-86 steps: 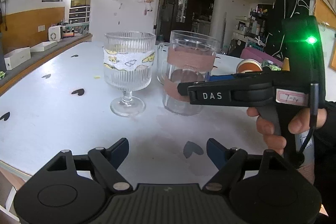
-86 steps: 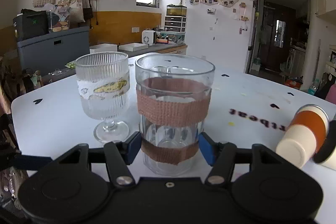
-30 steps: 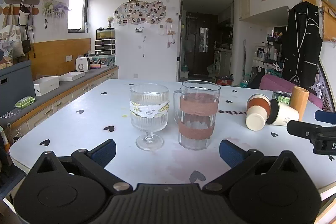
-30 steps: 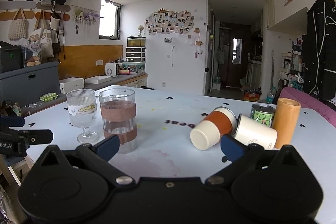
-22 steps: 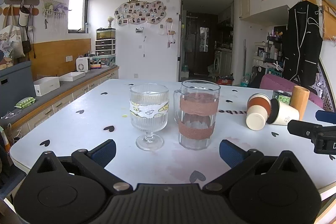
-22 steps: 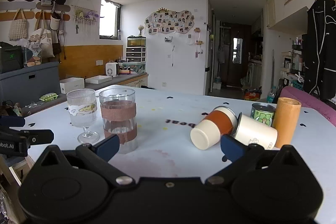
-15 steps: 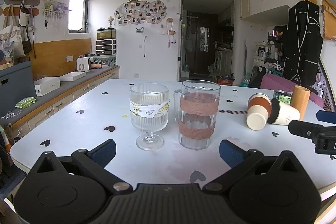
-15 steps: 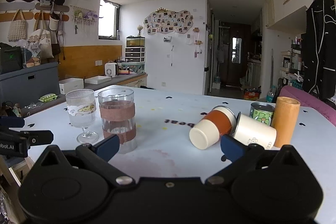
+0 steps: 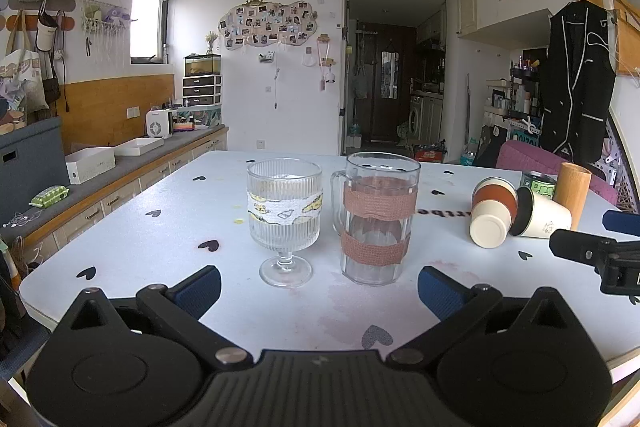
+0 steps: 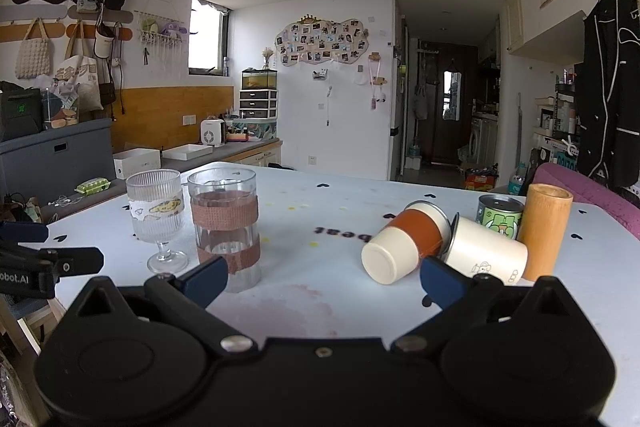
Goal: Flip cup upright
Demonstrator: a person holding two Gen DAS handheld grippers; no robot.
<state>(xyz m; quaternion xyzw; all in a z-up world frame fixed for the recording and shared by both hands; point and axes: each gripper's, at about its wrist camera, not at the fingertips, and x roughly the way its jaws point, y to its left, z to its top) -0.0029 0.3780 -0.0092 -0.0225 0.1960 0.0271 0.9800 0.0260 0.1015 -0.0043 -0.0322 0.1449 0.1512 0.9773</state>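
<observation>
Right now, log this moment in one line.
left gripper: open, empty | right gripper: open, empty | glass mug: upright | paper cups: lying down

"obot.ai" on the left gripper (image 10: 52, 267); mirrored "beat" on the table (image 10: 340, 231)

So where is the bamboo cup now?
The bamboo cup stands upright at far right in the right wrist view, behind the lying white cup, beside the green can.

- The green can (image 10: 500, 215) stands partly hidden behind the white paper cup (image 10: 486, 253) and the bamboo tube (image 10: 544, 235).
- The black lettering (image 9: 444, 214) on the tabletop (image 9: 160, 247) is half hidden by the taped glass mug (image 9: 378, 219).
- The right tongs (image 9: 592, 247) are cut off by the picture's right edge in the left wrist view.
</observation>
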